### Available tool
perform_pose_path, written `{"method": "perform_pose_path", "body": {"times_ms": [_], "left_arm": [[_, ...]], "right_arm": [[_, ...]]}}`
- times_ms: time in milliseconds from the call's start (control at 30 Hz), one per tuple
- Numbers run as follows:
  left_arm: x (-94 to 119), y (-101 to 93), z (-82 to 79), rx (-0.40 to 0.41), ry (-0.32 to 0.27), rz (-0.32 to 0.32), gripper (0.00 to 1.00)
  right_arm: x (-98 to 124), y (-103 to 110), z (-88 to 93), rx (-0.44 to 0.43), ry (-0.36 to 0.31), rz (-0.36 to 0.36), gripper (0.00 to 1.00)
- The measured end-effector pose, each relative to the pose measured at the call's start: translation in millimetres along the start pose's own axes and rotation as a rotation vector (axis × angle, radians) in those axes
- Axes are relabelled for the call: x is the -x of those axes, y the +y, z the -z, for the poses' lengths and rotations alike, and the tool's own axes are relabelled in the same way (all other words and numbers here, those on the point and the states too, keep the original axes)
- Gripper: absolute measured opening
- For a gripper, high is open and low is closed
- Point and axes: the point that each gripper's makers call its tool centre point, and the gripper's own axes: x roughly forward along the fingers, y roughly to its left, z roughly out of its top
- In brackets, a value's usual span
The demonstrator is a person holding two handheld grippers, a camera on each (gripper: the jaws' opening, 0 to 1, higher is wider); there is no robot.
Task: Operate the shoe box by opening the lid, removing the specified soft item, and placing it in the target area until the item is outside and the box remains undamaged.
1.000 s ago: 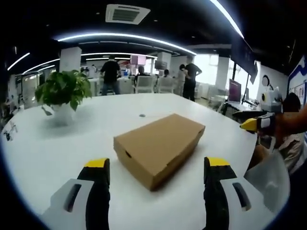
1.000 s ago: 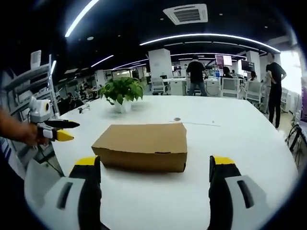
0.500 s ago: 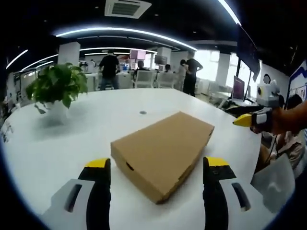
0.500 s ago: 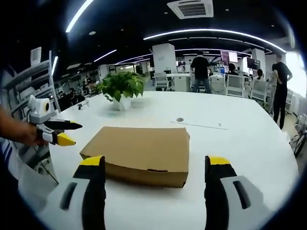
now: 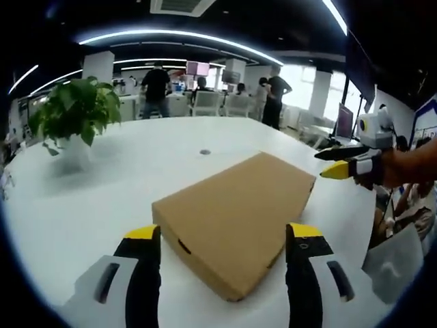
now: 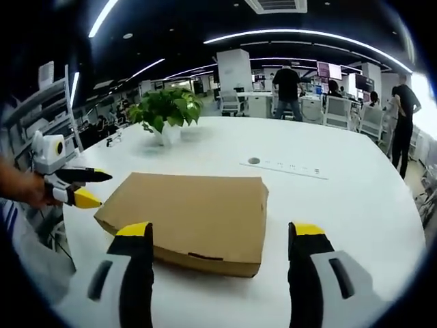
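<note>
**Closed shoe box on table, both grippers hovering wide**

Open-plan office surroundings are showing behind a large white table (image 5: 136, 178), with curved ceiling light strips glowing overhead and several people standing among desks and chairs at the far side. A potted plant (image 5: 72, 119) in a white pot is sitting on the table, well apart from the box.

A brown cardboard shoe box (image 5: 235, 215) is lying flat on the table with its lid down. In the left gripper view, one corner of the box is pointing toward the camera. A small dark round spot (image 5: 205, 152) is lying on the table beyond the box.

The left gripper (image 5: 222, 236) is hovering with its yellow-tipped jaws spread wide, framing the near corner of the box and gripping nothing. The right gripper (image 6: 222, 232) is likewise hovering with jaws wide apart, straddling the near edge of the box without clamping it.

In the left gripper view, the right gripper is appearing at the right edge, held by a person's hand (image 5: 399, 171), beside the far end of the box.
</note>
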Motion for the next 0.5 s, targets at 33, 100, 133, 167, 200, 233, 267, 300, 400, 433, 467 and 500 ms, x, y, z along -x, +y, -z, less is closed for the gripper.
{"method": "perform_pose_path", "body": {"times_ms": [33, 100, 133, 167, 200, 233, 267, 300, 400, 433, 467, 500], "left_arm": [[-2.0, 1.5, 2.1, 0.005, 0.009, -0.002, 0.76], [-5.7, 2.3, 4.1, 0.010, 0.015, 0.001, 0.76], [-6.3, 2.2, 4.6, 0.008, 0.018, -0.001, 0.76], [-8.2, 2.8, 5.3, 0.010, 0.021, 0.000, 0.76], [-9.8, 3.3, 6.2, 0.014, 0.027, 0.000, 0.76], [-11.7, 3.3, 7.0, 0.018, 0.030, 0.001, 0.75], [-12.9, 3.6, 7.7, 0.020, 0.034, -0.001, 0.75], [-14.4, 4.5, 9.5, 0.027, 0.044, -0.005, 0.75], [-19.3, 7.5, 13.2, 0.044, 0.066, -0.020, 0.75], [-20.6, 7.4, 13.3, 0.049, 0.067, -0.019, 0.75], [-22.9, 7.3, 14.9, 0.056, 0.079, -0.023, 0.75], [-23.7, 7.3, 15.8, 0.054, 0.090, -0.028, 0.74]], "right_arm": [[-1.3, -0.8, 1.2, -0.001, 0.006, 0.000, 0.76], [-5.0, -2.6, 3.2, -0.002, 0.013, -0.002, 0.76], [-6.5, -3.5, 4.5, -0.002, 0.019, -0.002, 0.75], [-9.2, -5.1, 5.9, -0.001, 0.024, 0.001, 0.75], [-11.1, -5.8, 7.7, 0.000, 0.034, 0.001, 0.74], [-14.3, -6.9, 9.6, 0.000, 0.043, 0.002, 0.73], [-16.7, -8.2, 11.6, -0.004, 0.052, 0.005, 0.73], [-18.4, -10.4, 16.3, -0.010, 0.079, 0.014, 0.73], [-27.2, -13.0, 18.2, -0.027, 0.090, 0.015, 0.72], [-28.9, -13.2, 17.7, -0.028, 0.090, 0.016, 0.73], [-31.5, -12.4, 16.8, -0.025, 0.089, 0.011, 0.72], [-33.6, -12.1, 17.2, -0.021, 0.094, 0.009, 0.72]]}}
